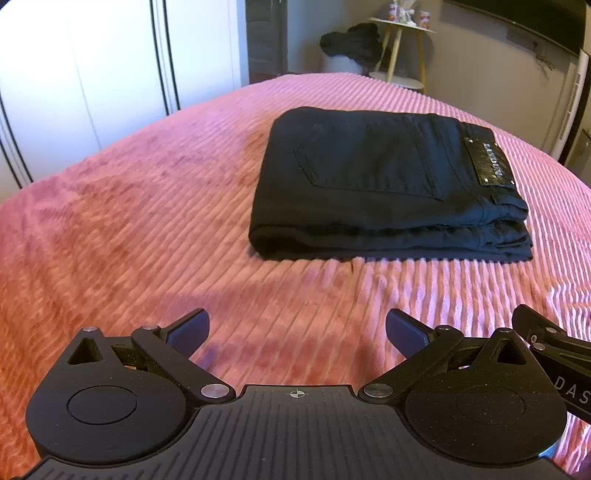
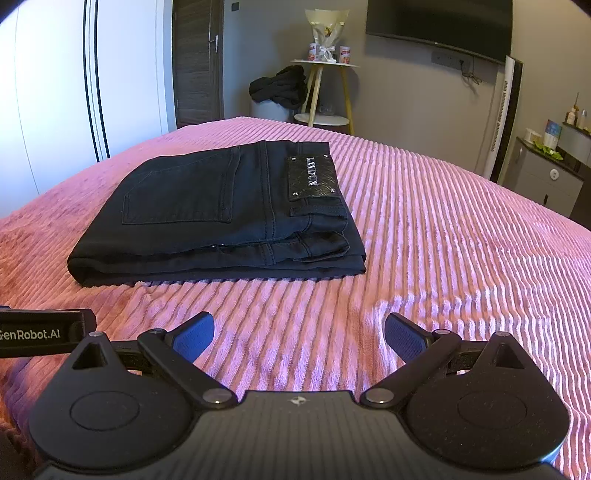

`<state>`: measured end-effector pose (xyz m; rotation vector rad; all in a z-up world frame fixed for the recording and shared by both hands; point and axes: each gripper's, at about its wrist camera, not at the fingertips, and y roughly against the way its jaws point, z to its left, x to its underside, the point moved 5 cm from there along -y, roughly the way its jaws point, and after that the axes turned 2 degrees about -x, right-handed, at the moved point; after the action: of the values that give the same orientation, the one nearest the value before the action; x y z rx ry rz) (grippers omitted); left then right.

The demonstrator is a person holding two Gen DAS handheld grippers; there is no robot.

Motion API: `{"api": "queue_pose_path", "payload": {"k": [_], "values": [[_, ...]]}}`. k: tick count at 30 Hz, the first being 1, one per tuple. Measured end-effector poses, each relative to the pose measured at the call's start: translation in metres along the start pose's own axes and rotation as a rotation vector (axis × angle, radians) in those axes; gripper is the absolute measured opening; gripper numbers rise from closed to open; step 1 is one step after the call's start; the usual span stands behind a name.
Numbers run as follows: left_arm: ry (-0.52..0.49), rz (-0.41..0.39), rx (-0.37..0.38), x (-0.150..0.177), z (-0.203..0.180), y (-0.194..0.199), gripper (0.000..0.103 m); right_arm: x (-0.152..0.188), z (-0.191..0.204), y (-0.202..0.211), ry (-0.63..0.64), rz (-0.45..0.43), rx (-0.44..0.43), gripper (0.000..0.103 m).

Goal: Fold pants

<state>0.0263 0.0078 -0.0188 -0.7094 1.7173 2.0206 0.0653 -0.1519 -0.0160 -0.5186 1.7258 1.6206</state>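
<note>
Black pants (image 1: 384, 181) lie folded into a compact stack on the pink ribbed bedspread (image 1: 155, 206), back pocket and leather waistband patch facing up. In the right wrist view the same pants (image 2: 221, 214) sit ahead and to the left. My left gripper (image 1: 297, 334) hovers over the bedspread short of the pants, open, nothing between its blue pads. My right gripper (image 2: 299, 338) is open and empty too, also short of the stack. Each view shows a part of the other gripper at its edge.
Beyond the bed stand a small round side table (image 2: 325, 64) with a wrapped bouquet and cans, a dark heap of clothes (image 2: 280, 88) on a white bin, a wall television (image 2: 439, 26), white wardrobe doors (image 2: 55, 92) at left and a cabinet (image 2: 546, 177) at right.
</note>
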Motion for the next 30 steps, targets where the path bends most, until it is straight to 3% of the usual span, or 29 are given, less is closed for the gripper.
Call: {"api": "queue_pose_path", "payload": {"k": [30], "values": [[-0.003,0.026,0.011,0.0027,0.0007,-0.0033,0.103,0.0001,0.0008,-0.0001,-0.002,0.0,-0.003,0.099]]}}
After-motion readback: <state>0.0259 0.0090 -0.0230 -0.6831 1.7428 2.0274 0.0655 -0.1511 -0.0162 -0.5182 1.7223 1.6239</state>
